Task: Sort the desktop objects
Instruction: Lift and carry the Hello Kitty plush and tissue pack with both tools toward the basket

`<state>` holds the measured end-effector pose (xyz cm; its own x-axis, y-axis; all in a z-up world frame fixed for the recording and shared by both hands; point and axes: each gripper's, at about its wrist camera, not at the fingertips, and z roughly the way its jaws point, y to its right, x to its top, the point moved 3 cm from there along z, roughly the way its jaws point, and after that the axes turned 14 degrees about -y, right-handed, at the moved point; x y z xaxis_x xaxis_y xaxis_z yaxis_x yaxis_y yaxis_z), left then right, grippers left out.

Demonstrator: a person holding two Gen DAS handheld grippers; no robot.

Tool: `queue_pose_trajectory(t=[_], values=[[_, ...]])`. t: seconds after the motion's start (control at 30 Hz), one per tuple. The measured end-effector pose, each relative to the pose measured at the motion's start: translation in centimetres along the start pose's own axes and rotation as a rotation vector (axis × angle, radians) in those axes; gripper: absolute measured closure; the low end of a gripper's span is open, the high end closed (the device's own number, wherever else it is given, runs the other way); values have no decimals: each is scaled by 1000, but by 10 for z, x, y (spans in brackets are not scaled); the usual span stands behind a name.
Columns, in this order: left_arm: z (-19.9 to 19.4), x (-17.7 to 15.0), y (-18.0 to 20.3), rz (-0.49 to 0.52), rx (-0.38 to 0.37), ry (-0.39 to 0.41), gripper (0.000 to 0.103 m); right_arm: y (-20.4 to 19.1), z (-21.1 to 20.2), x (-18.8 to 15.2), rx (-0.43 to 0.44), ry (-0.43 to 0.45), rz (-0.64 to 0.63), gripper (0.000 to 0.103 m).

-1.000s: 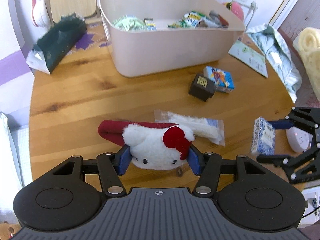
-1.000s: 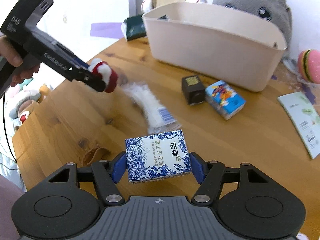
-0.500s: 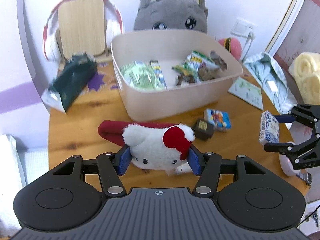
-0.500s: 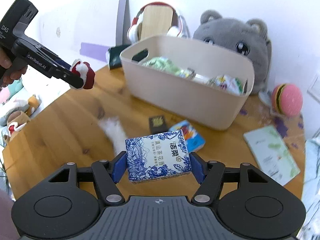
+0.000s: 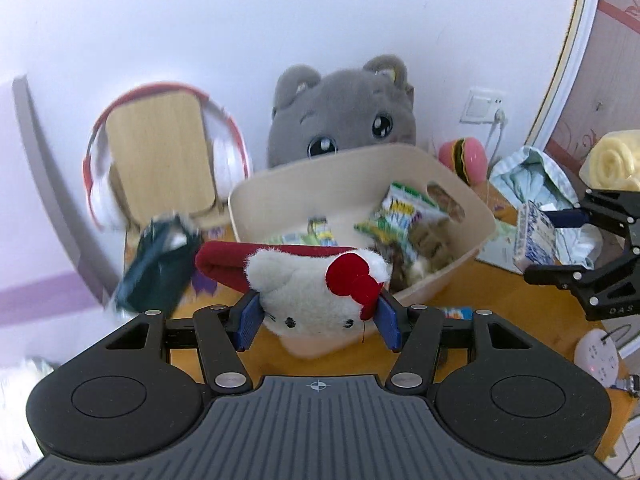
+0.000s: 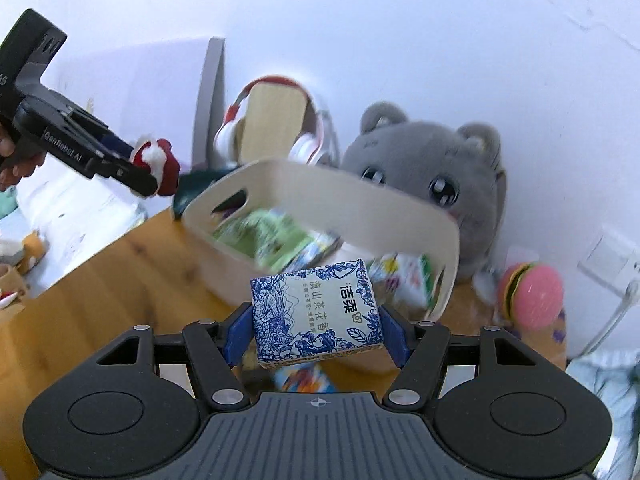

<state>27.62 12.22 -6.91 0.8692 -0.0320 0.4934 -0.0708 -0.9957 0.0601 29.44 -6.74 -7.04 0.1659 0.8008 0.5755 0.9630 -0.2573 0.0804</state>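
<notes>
My left tongs (image 5: 318,320): clamped on the white cat plush (image 5: 316,296), blue pads pressed to both its cheeks; its red bow faces me and a red cloth part sticks out behind its head.
My right tongs (image 6: 316,330): clamped on the blue-and-white tissue pack (image 6: 316,316), one pad against each short side, printed face up towards me.
Where my loads are: both are held up off the wooden table (image 6: 120,276), in front of the near wall of the beige bin (image 5: 472,208); I cannot tell whether either has crossed its rim.
Table near edge: a small colourful packet (image 6: 300,378) lies below the tissue pack, blurred.
Table right edge: a white round power strip (image 5: 598,354) sits beside my right tongs as the left camera sees them.
Beige bin: it stands towards the far edge of the table and holds green and yellow snack packets (image 5: 404,208); a handle slot is cut in each end wall.
Table far left corner: a dark green pouch (image 5: 160,264) lies beside the bin, with a wooden stand carrying red-and-white headphones (image 5: 160,152) behind it.
Table far edge: a grey plush cat (image 5: 344,112) sits right behind the bin, and a pink burger toy (image 6: 532,294) lies to its right.
</notes>
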Motion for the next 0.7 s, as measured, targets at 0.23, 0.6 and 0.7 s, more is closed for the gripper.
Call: queue_pose_trajectory(t=[0.23,0.6,0.7], values=[[20,36,3,5,1,28,44,14,16,34,-38,26,12,39],[61,64,15,-32,10,-4,44,31,59,58,-53,-26,82,39],[72,68,15,-48,23,-15,44,35,73,60,-52,-45,109,39]])
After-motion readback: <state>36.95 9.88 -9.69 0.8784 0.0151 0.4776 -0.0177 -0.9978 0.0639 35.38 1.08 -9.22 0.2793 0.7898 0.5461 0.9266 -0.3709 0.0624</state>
